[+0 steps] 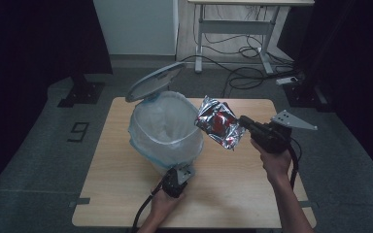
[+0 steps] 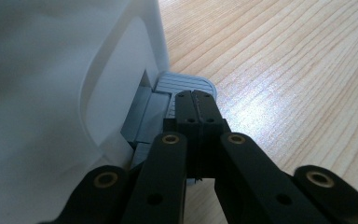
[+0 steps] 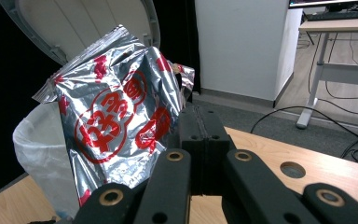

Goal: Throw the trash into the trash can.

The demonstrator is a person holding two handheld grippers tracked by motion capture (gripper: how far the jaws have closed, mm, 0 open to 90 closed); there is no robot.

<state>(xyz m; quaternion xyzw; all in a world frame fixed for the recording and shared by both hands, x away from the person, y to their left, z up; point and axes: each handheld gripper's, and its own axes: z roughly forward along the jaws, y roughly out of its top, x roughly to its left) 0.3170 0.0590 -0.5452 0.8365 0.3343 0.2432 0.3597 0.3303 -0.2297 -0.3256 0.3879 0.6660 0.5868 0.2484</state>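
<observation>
Step in hand: carrying a silver snack bag toward the open pedal bin; it looked like a throw-away job roughly at its midpoint.
Right gripper: jaws closed tight on one edge of the bag, seen right of centre in the high view; in the right gripper view the foil disappeared between the two black pads.
Snack bag position: in the air, just right of the bin's rim, not yet over the liner.
Left gripper: jaws closed flat together on nothing, tips resting on the bin's grey pedal in the left gripper view; it appeared to be pressing it, though the contact was partly hidden.
Lid: tilted up at the upper left of the bin.
Next move, judged: shift the bag leftward over the opening, then release, with the pedal kept down.
View differences: the right gripper view showed red print on the foil; the high view gave the bag's gap from the rim across the table.
</observation>
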